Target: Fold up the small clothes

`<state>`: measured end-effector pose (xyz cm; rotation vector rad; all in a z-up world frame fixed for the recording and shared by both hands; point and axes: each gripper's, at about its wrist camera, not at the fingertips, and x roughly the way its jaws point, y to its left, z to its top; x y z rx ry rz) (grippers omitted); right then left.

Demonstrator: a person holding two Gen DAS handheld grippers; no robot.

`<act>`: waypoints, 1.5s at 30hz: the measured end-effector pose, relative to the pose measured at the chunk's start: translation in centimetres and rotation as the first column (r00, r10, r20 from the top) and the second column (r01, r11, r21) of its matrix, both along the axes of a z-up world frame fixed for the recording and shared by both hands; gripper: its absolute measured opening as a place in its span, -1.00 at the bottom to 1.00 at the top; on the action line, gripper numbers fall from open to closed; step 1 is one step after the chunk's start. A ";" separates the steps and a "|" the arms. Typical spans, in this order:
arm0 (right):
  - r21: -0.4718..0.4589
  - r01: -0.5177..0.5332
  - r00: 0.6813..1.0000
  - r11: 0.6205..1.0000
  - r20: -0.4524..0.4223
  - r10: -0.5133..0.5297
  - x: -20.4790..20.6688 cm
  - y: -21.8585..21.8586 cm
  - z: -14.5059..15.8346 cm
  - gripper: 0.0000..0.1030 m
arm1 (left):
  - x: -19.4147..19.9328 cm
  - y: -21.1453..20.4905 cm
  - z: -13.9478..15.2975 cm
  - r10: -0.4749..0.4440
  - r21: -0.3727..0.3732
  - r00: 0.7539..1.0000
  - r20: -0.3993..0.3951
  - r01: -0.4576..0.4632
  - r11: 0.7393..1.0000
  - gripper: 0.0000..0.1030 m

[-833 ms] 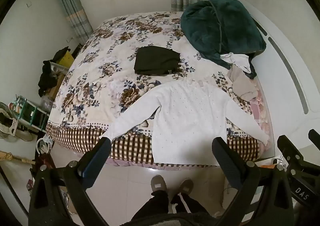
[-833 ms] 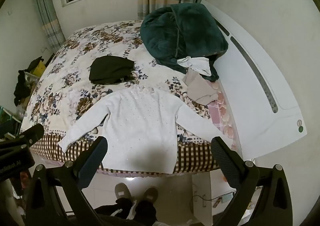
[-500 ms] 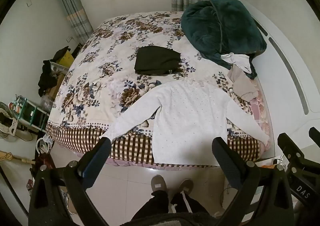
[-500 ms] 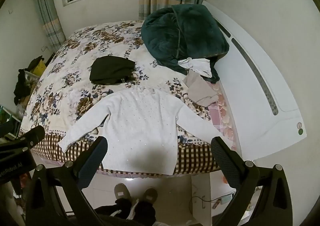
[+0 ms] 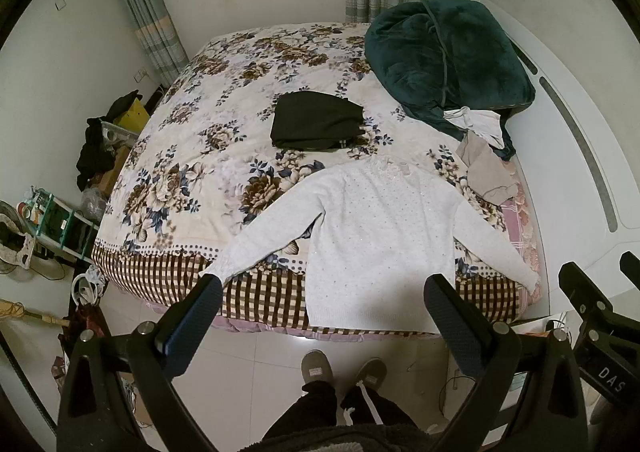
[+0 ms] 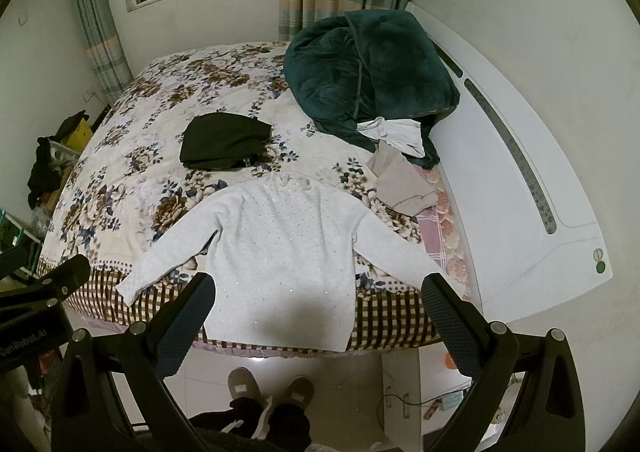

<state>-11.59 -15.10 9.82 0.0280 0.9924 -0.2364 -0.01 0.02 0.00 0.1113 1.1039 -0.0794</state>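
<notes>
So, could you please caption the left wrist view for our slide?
Open left gripper hovers above a white sweater spread flat on the floral bed.

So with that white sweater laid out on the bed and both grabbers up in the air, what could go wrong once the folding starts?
The white sweater has its hem at the near edge of the bed, so a tug could drag it to the floor. Its sleeve cuffs also lie near that edge and may slip over. The left gripper and right gripper, both open, might pinch the floral cover along with the knit.

White letters "DAS" on right claw (image 5: pixel 600 336) body, left wrist view. Partial "...enRobot.AI" on left claw (image 6: pixel 36 312) body, right wrist view.
</notes>
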 end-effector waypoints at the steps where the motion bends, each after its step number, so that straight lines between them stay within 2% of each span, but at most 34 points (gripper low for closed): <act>1: -0.001 0.000 1.000 1.000 0.000 0.000 0.0 0.0 0.0 1.00 | 0.0 0.0 0.0 -0.001 0.000 1.000 0.000 0.001 1.000 0.99; 41: 0.003 0.000 1.000 1.000 0.010 0.000 0.4 1.1 1.0 1.00 | 0.1 0.0 -0.1 0.002 0.001 1.000 0.015 -0.002 1.000 1.00; 45: 0.004 0.000 1.000 1.000 0.011 0.000 0.4 1.1 1.1 1.00 | 0.4 0.5 0.7 0.002 0.001 1.000 0.017 -0.002 1.000 0.99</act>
